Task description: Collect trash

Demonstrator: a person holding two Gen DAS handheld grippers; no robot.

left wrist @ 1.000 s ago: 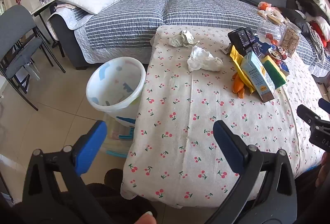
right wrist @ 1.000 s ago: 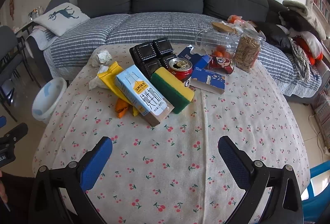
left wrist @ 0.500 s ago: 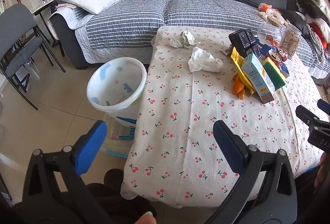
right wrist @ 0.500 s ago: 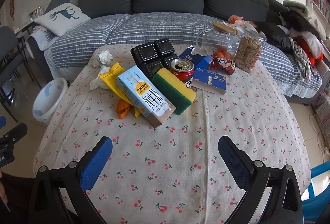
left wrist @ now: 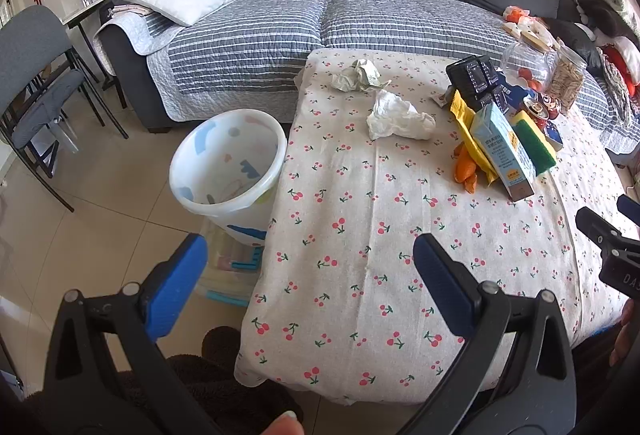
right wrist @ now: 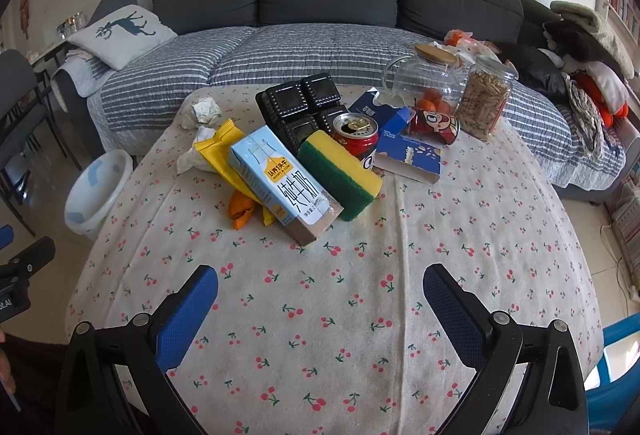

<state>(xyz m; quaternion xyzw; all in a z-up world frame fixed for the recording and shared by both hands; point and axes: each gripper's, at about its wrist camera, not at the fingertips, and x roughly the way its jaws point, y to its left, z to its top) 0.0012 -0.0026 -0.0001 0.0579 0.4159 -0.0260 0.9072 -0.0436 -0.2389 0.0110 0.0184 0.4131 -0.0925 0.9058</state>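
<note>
Both grippers are just hanging over the near end of the table (right wrist: pixel 500 235), nothing in either one. The left gripper (left wrist: pixel 306 259) has its blue pads spread wide: the left pad sits over the floor, near the bin (left wrist: pixel 226 167), and the right pad is over the cherry-print cloth. The right gripper (right wrist: pixel 320 291) is spread wide too, with both pads over bare cloth.

Trash-wise, from the left wrist view there's a white tissue wad (left wrist: pixel 398 117) up ahead, a bit right of the gap between the fingers, and a second crumpled paper (left wrist: pixel 358 77) just past it near the far edge of the table, both well apart from the pads. The bin stands on the floor, right against the left side of the table, ahead of the left pad, and looks empty inside as far as I can see.

From the right wrist view the pile sits ahead of the fingers, well apart from them: milk carton (right wrist: pixel 282 181) lying tilted, closest to the gap, yellow wrapper (right wrist: pixel 222 151) tucked beside it on the left with orange peel (right wrist: pixel 240 211) underneath, sponge (right wrist: pixel 340 173) leaning on the carton's right, and an opened red can (right wrist: pixel 356 135) behind the sponge. Farther back are a black tray (right wrist: pixel 302 107), a blue box (right wrist: pixel 408 151), a tipped-over can (right wrist: pixel 434 125) and two glass jars (right wrist: pixel 484 97).
</note>
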